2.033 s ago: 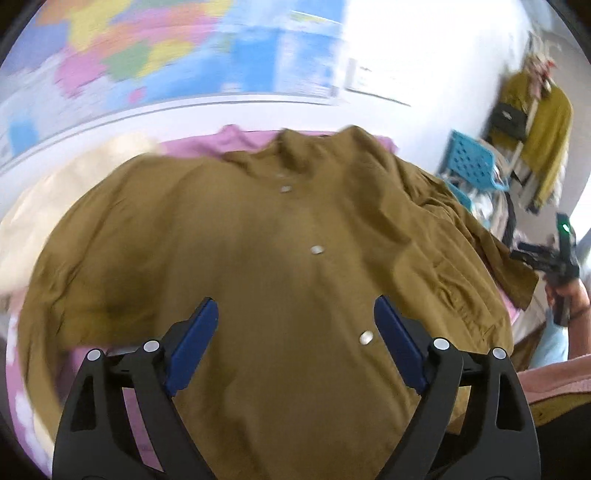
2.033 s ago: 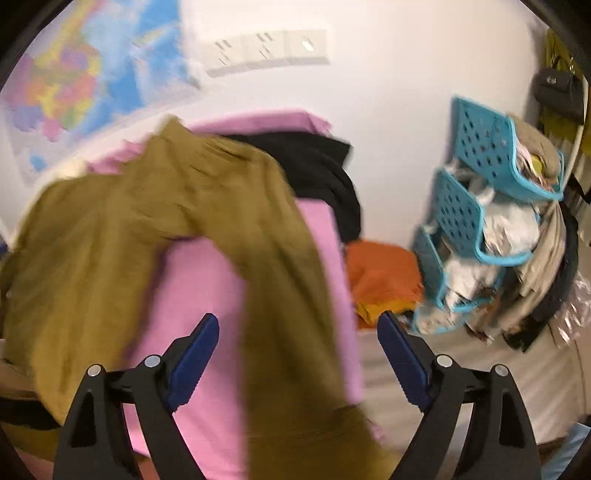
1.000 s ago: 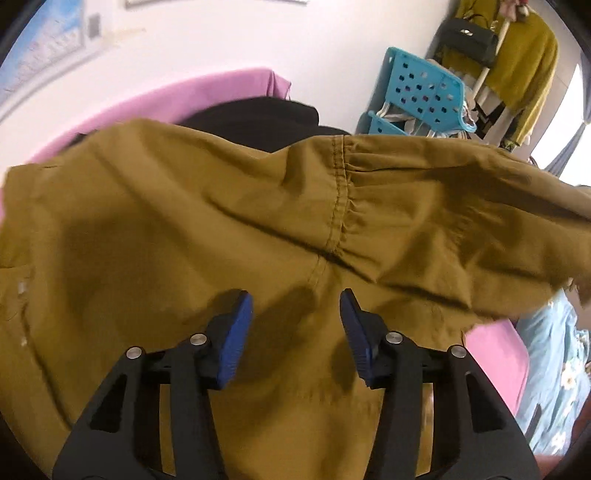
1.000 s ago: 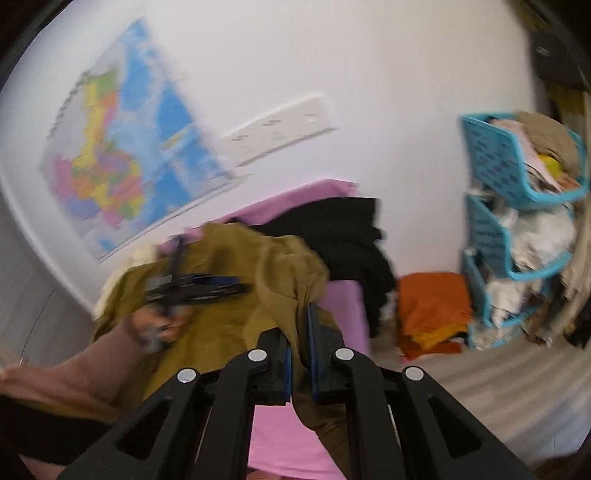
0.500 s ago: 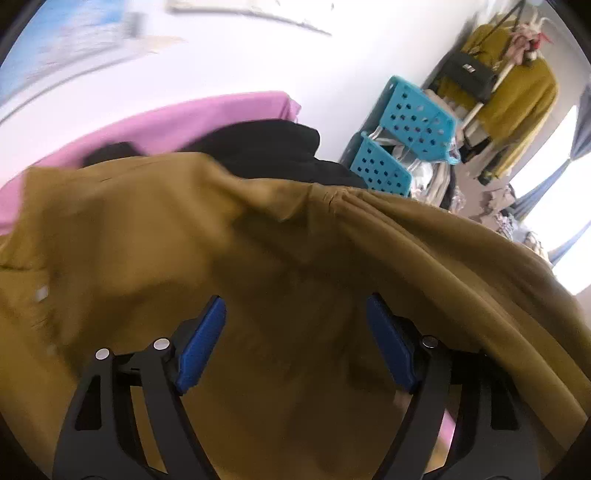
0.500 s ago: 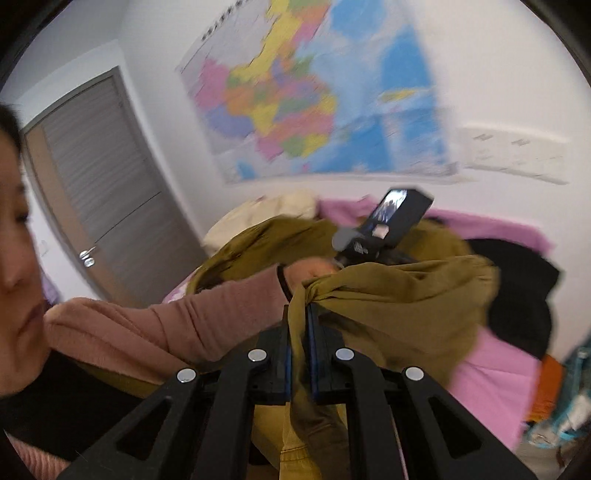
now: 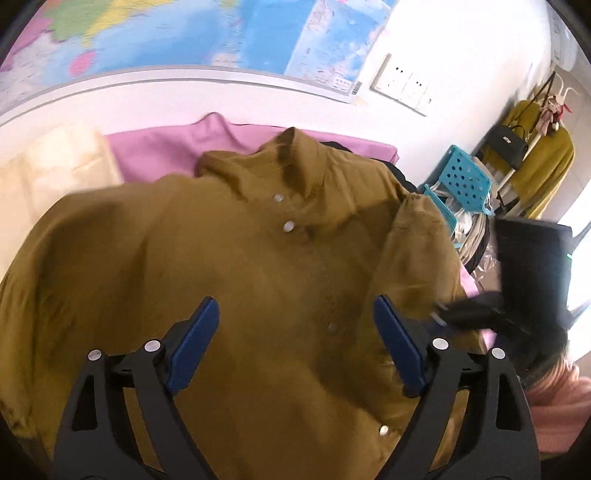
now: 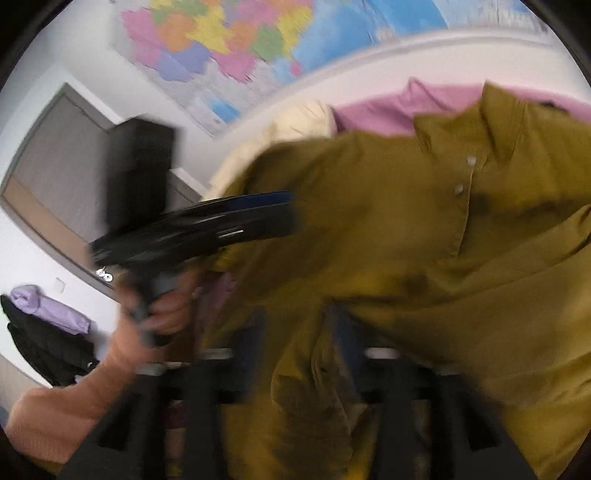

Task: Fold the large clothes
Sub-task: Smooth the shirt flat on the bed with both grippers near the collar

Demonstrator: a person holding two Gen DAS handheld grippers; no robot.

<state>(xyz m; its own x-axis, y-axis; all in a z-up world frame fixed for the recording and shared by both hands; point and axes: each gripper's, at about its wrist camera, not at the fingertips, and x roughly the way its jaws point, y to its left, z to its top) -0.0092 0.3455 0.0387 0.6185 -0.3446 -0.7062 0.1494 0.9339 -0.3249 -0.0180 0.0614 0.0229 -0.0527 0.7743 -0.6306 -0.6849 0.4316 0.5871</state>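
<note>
An olive-brown buttoned shirt (image 7: 280, 266) lies front-up on the pink bedspread (image 7: 159, 155), collar toward the wall. One sleeve is folded in over its right side. My left gripper (image 7: 297, 343) hovers above the shirt's middle; its jaws are opening and nothing is between them. The right wrist view is blurred: my right gripper (image 8: 299, 339) sits low over the shirt (image 8: 424, 240), jaws opening, with a loose fold of olive cloth between the parted fingers. The left gripper (image 8: 284, 212) also shows there, held by a hand in a pink sleeve (image 8: 66, 413). The right gripper (image 7: 443, 310) appears at the shirt's right edge.
A cream blanket (image 7: 55, 173) lies at the bed's left end, a black garment (image 7: 402, 177) at its right end. Turquoise baskets (image 7: 461, 181) and a clothes rack (image 7: 543, 166) stand to the right. A map (image 7: 184, 33) covers the wall; a door (image 8: 55, 177) is left.
My right gripper was shut on the sleeve and carried it across; now its jaws stand apart. My left gripper widened and swung back over the shirt's front.
</note>
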